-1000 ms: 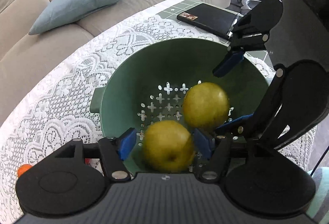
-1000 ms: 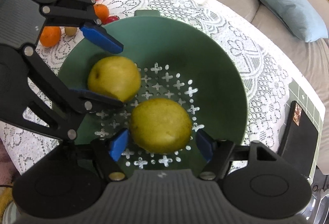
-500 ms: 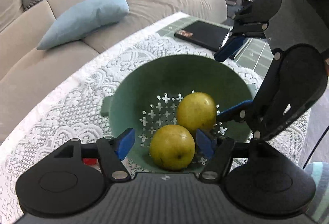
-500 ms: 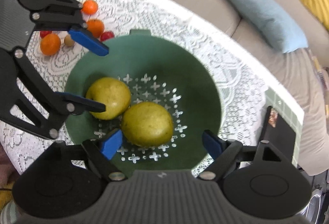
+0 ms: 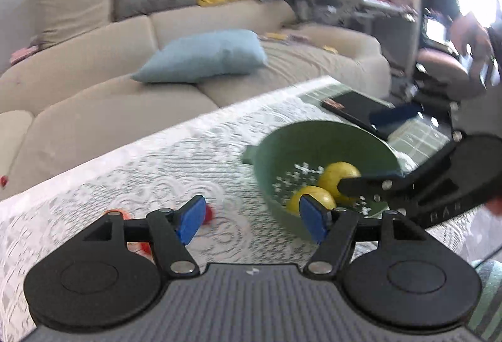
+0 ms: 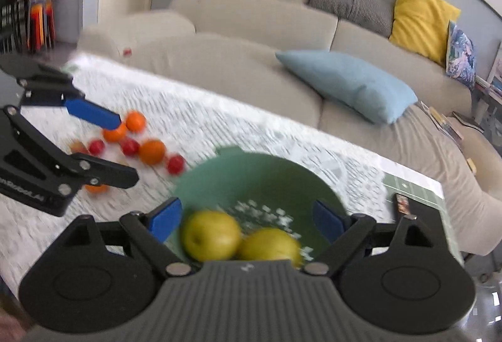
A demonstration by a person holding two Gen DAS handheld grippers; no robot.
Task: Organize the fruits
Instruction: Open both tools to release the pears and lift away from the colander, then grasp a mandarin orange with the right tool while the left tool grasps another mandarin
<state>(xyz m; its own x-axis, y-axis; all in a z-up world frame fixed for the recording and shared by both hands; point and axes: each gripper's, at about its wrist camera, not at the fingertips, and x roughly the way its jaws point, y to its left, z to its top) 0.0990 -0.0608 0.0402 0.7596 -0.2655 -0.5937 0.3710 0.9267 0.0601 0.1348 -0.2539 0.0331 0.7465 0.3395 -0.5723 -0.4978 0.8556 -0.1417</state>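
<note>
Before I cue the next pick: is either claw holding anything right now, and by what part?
Nothing is held. Both pears lie free in the green colander; left claw and right claw stand open.

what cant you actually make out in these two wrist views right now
- Small fruits, left wrist view: mostly hidden behind the left gripper and blurred, so no count or kind.
- Lower yellow-green fruit, right wrist view: bottom cut off by the right gripper body.
- Green colander, both views: motion blur smears the holes.
- Black flat object, left wrist view: too blurred to identify.
</note>
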